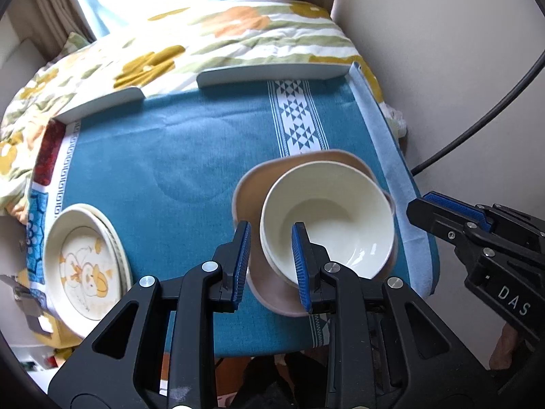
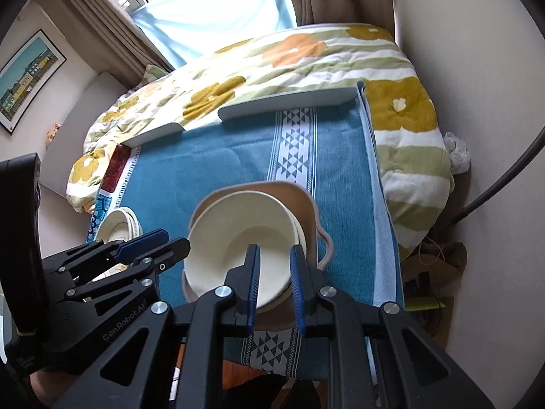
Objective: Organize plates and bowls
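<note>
A stack of cream bowls (image 1: 327, 225) sits on a tan squarish plate (image 1: 248, 197) at the right of the blue cloth table (image 1: 170, 156). My left gripper (image 1: 270, 266) is open, its fingers straddling the near left rim of the top bowl. My right gripper (image 2: 274, 283) is open a little, its fingers on either side of the near rim of the same bowl (image 2: 242, 235); it also shows in the left wrist view (image 1: 442, 211), right of the bowls. A stack of cream plates with a cartoon print (image 1: 85, 259) lies at the table's left.
White raised rails (image 1: 272, 71) edge the table's far side. A flowered quilt on a bed (image 1: 204, 27) lies beyond. A wall and a black cable (image 1: 477, 129) are to the right. The table's near edge (image 1: 272, 347) drops off below the grippers.
</note>
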{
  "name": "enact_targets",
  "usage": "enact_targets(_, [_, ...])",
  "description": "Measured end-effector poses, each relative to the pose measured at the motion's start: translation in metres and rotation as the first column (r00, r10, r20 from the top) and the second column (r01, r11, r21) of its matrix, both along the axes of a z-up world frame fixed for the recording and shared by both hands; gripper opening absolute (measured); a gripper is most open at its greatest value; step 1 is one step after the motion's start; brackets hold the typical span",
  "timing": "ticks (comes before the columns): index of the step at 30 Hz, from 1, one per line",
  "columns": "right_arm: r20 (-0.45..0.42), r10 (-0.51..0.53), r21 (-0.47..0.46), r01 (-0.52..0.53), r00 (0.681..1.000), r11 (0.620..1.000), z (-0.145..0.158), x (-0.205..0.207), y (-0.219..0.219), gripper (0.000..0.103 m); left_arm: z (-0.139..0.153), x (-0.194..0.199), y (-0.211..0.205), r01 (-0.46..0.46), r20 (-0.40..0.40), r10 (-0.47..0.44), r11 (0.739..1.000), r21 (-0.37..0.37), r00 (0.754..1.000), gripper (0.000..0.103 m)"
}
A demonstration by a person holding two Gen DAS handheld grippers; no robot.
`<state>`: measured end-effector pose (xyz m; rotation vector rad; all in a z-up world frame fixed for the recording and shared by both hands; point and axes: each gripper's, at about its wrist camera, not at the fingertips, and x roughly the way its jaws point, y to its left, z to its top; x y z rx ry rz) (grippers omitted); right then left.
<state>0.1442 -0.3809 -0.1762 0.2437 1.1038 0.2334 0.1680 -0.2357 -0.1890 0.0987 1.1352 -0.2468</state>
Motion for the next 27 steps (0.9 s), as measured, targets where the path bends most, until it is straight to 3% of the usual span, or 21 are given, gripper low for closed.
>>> enact_targets(1, [0.020,0.008,0.000,-0.008,1.000,1.000,0.008,-0.002,-0.001,0.016,0.009,-0.002,0.004,0.001,0.017,-0.001,1.000,-0.007,1.000,0.033])
enact_targets(2, [0.037,0.017,-0.002,-0.017,0.999,1.000,0.017,-0.004,-0.003,0.016,0.018,-0.005,0.008,-0.001,0.035,0.001,1.000,-0.004,0.999,0.055])
enact_targets(3, [0.052,0.028,-0.005,-0.028,0.998,1.000,0.023,-0.007,-0.004,0.017,0.026,-0.007,0.012,-0.008,0.054,0.007,1.000,0.006,0.999,0.072])
enact_targets(4, [0.067,0.038,-0.008,-0.037,0.997,0.999,0.030,-0.010,-0.006,0.029,0.033,-0.010,0.016,-0.013,0.078,0.011,1.000,0.018,0.997,0.096])
enact_targets(5, [0.077,0.042,-0.013,-0.041,0.996,0.999,0.035,-0.012,-0.009,0.041,0.040,-0.014,0.020,-0.017,0.105,0.014,0.999,0.028,0.994,0.102])
enact_targets(6, [0.083,0.040,-0.018,-0.038,0.996,0.999,0.039,-0.015,-0.011,0.076,0.045,-0.017,0.024,-0.019,0.122,0.015,0.999,0.031,0.992,0.102])
enact_targets(7, [0.086,0.034,-0.022,-0.032,0.996,0.999,0.041,-0.018,-0.015,0.101,0.046,-0.018,0.028,-0.019,0.116,0.015,0.999,0.030,0.993,0.102])
enact_targets(16, [-0.026,0.065,-0.100,-0.068,0.998,0.993,0.006,-0.030,-0.044,0.102,0.000,-0.029,0.051,-0.018,-0.077,0.022,0.999,0.045,0.997,0.102])
enact_targets(25, [-0.174,0.126,-0.260,-0.169,0.977,0.951,-0.032,-0.004,-0.021,0.102,-0.046,-0.002,0.047,0.044,-0.223,-0.027,0.996,0.072,0.975,0.102])
enact_targets(27, [-0.209,0.132,-0.254,-0.184,0.969,0.949,-0.044,0.005,-0.017,0.102,-0.053,0.004,0.046,0.054,-0.255,-0.038,0.997,0.059,0.966,0.102])
